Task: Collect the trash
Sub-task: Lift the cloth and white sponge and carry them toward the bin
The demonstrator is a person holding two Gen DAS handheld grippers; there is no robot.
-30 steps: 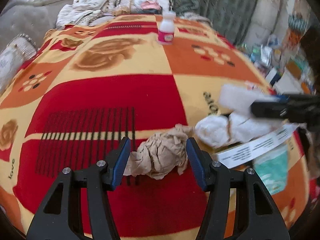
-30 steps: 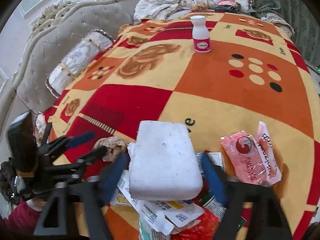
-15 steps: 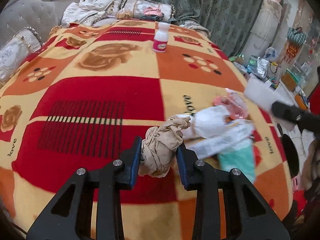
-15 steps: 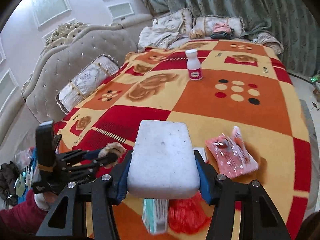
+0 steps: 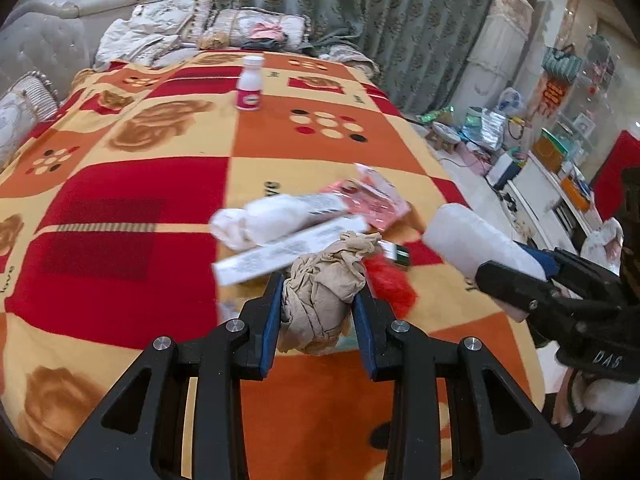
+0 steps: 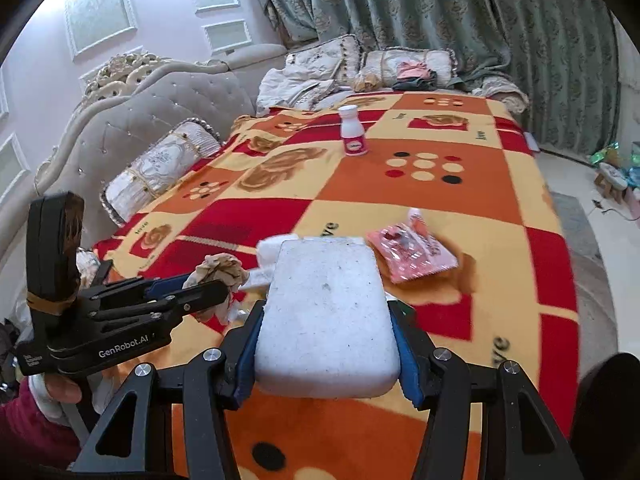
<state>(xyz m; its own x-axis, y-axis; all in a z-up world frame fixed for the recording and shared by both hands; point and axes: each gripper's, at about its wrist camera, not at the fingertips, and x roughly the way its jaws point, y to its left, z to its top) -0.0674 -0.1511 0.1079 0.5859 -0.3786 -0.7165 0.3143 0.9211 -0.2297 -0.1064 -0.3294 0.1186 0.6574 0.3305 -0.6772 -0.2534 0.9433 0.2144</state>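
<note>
One crumpled ball of brown paper sits clamped between the two blue pads of the left gripper, which pinch it from both sides; those jaws closed in on it a moment ago and now hold it clear of the blanket. One white foam block is gripped the same way by the right gripper, its pads pressed into the block's two long sides, the block sticking out forward past the fingertips.

Just beyond the left fingertips lies a small heap of loose trash on the blanket: one wad of white tissue, one long printed paper strip, one pink foil packet, one red crinkled scrap just right of the fingers, and one small dark-edged box half covered; motion blur hides any finer detail. In the right wrist view the pink packet lies just ahead and to the right of the block.

Farther ahead of both grippers, well apart from the heap, one white bottle with a pink label stands upright. Beyond it, against the green curtain, are two patterned cushions, and one more cushion leans on the tufted headboard to the left.
</note>
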